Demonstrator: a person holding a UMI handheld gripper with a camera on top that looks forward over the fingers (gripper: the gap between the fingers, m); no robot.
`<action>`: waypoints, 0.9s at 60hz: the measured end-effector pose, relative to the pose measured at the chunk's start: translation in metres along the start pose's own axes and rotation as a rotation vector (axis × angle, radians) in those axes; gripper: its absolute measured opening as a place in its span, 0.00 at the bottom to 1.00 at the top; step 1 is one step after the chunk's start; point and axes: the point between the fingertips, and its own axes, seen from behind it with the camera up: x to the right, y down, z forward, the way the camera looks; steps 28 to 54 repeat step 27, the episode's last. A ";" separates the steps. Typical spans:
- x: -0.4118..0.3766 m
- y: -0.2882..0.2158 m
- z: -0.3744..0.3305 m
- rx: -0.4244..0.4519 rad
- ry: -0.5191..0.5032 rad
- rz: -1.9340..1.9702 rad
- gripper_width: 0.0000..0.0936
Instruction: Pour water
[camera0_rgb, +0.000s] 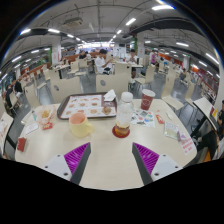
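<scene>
My gripper (112, 158) is open and empty, its two purple-padded fingers spread wide over the near part of a white round table (110, 165). Just beyond the fingers stands a clear glass pitcher (123, 118) with a dark base. To its left sits a cream cup (79, 124) with a handle. A red cup (148, 98) stands further back to the right of the pitcher. Nothing is between the fingers.
A brown tray (85, 106) with small items lies behind the cup. A pale carton (110, 99) stands at its right end. Packets and cards lie at the table's left (35, 120) and right (165, 120). Chairs, tables and a seated person (100, 62) fill the hall behind.
</scene>
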 end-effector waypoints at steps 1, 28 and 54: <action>-0.003 0.001 -0.005 0.000 -0.003 0.000 0.90; -0.027 0.012 -0.061 0.002 -0.042 -0.012 0.90; -0.027 0.012 -0.061 0.002 -0.042 -0.012 0.90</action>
